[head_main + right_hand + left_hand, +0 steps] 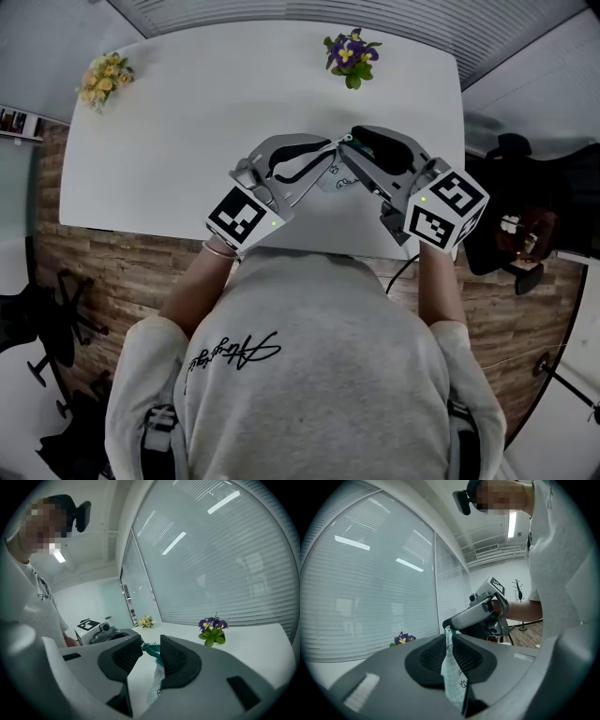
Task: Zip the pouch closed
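A small mint-and-white checked pouch point(334, 178) hangs in the air above the white table point(178, 141), held between my two grippers. In the left gripper view its fabric point(453, 677) is pinched flat between the dark pads, so my left gripper point(451, 641) is shut on it. My right gripper point(151, 645) has come to the pouch's top corner. The teal zipper end point(151, 649) lies in the gap between its pads, which stand apart on either side of it. The pouch body point(157, 688) droops below. In the head view both sets of fingertips meet over the table's near half.
A yellow flower bunch point(105, 77) sits at the table's far left corner and a purple one point(352, 54) at the far edge. A black chair point(516, 206) stands to the right of the table. Window blinds line the wall behind.
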Available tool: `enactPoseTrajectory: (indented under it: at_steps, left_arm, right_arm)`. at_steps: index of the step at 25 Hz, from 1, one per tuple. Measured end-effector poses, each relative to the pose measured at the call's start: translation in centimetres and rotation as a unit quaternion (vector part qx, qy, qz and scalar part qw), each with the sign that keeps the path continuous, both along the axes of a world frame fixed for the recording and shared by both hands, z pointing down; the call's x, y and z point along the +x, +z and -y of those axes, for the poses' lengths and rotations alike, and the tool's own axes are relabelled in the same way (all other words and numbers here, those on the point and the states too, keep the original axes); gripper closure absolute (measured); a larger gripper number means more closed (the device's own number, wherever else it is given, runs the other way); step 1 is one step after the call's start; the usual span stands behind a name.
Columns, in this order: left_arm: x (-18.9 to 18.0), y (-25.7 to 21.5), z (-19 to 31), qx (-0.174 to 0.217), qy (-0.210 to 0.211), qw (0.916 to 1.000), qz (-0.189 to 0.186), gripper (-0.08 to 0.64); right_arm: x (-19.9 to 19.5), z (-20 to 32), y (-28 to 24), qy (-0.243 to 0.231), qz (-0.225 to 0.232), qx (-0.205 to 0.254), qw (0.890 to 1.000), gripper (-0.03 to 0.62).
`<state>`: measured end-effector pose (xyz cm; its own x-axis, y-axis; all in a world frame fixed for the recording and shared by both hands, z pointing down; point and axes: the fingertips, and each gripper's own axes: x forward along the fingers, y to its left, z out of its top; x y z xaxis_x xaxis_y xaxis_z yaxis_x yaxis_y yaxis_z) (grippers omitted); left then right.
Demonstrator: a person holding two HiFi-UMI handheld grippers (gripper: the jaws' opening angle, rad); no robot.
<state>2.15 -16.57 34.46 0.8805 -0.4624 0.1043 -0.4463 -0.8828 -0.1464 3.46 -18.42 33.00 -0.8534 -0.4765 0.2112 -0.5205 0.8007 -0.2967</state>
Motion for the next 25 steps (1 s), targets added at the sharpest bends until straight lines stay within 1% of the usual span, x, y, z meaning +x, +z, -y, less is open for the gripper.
enactPoseTrajectory:
  at_steps: [5, 7, 9, 12, 14, 17, 22, 25]
  left_arm:
    - [0.1, 0.1, 0.8, 0.004, -0.01, 0.9998, 0.017, 0.52]
    - [0.1, 0.3, 1.1, 0.001, -0.018, 0.9995, 0.026, 0.52]
    - [0.1, 0.4, 1.5, -0.002, -0.023, 0.9992, 0.034, 0.52]
    - [0.6, 0.3, 1.6, 0.005, -0.014, 0.9987, 0.049, 0.52]
    - [1.1, 0.1, 1.4, 0.018, -0.006, 0.9982, 0.057, 0.52]
    - [1.4, -0.1, 1.5, 0.022, -0.003, 0.9982, 0.056, 0.52]
    - [1.2, 0.3, 1.6, 0.01, 0.002, 0.9986, 0.051, 0.52]
    - [1.0, 0.3, 1.7, 0.002, 0.0, 0.9991, 0.043, 0.52]
  right_arm:
    - [0.0, 0.7, 0.0, 0.026, 0.005, -0.001, 1.0, 0.469]
    - [0.1, 1.0, -0.1, 0.039, 0.015, -0.005, 0.999, 0.492]
    - [0.1, 1.2, -0.3, 0.049, 0.025, -0.005, 0.998, 0.499]
    - [0.1, 1.5, -0.8, 0.053, 0.028, -0.004, 0.998, 0.5]
    - [-0.2, 1.7, -0.7, 0.048, 0.015, 0.0, 0.999, 0.511]
    - [-0.3, 1.8, -0.3, 0.055, -0.01, 0.014, 0.998, 0.528]
    - [-0.2, 1.8, 0.0, 0.063, 0.003, 0.011, 0.998, 0.558]
    - [-0.2, 2.0, 0.1, 0.073, -0.004, 0.021, 0.997, 0.564]
